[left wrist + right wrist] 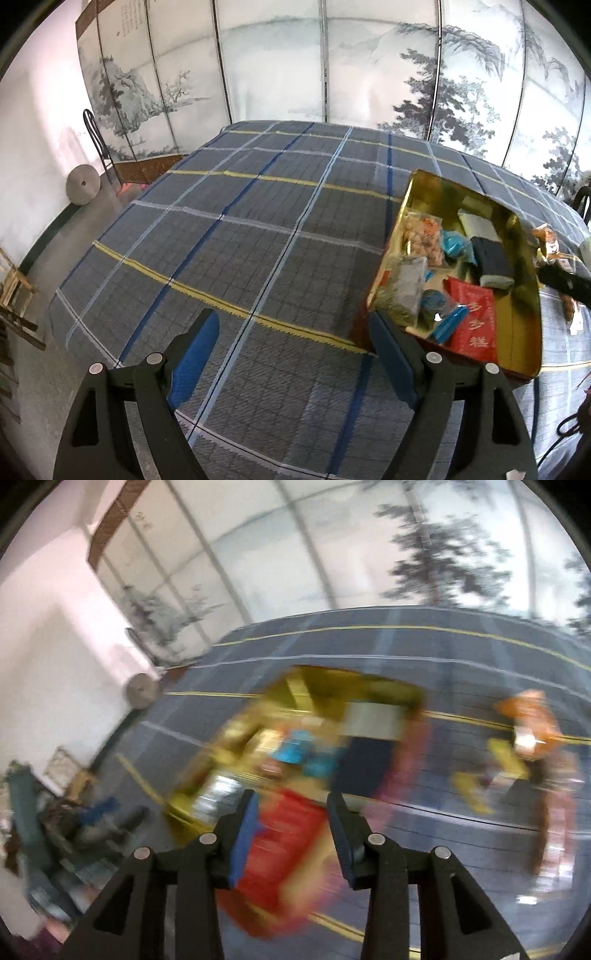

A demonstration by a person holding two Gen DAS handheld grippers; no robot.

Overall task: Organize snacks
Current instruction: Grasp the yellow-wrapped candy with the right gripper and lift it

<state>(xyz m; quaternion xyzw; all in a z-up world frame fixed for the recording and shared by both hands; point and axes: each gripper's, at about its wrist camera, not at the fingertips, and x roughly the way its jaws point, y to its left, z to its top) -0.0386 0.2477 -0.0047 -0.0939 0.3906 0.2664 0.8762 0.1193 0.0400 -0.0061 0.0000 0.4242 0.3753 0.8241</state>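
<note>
A gold tin box (417, 188) sits on the plaid tablecloth at the right of the left wrist view. It holds several snacks: a red packet (474, 325), blue wrappers (452, 243), a dark packet (493, 258) and a clear bag of crackers (424, 236). My left gripper (293, 350) is open and empty, just left of the box. The right wrist view is motion-blurred. My right gripper (291, 823) is open above the box (295, 686), over the red packet (284, 845), with nothing between the fingers.
Loose snacks lie on the cloth right of the box: an orange packet (528, 720) and yellow pieces (506, 757). A painted folding screen (325, 59) stands behind the table. A chair (96, 140) and a round stone (82, 184) are at the far left.
</note>
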